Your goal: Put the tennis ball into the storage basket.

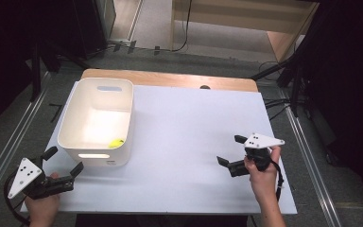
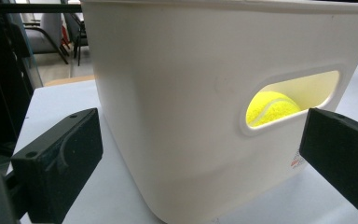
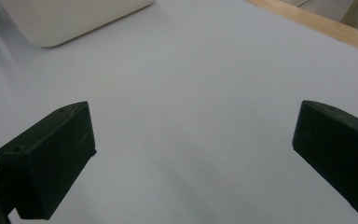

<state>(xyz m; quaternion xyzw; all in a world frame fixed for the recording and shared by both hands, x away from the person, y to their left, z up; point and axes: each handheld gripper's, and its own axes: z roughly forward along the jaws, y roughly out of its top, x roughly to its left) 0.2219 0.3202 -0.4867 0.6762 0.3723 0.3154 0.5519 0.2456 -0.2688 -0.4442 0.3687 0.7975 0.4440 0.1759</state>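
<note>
A white plastic bin stands on the left part of the white tabletop. A yellow tennis ball lies inside it near the front right corner. My left gripper is open just in front of the bin's near left corner, with nothing between its jaws. In the left gripper view the bin wall is close ahead, and the ball shows through the handle slot. My right gripper is open over bare table at the right, pointing left, with nothing between its jaws.
A wooden strip runs along the table's far edge. Floor, metal rails and cables surround the table. The right gripper view shows the bin's corner far off and the wooden edge.
</note>
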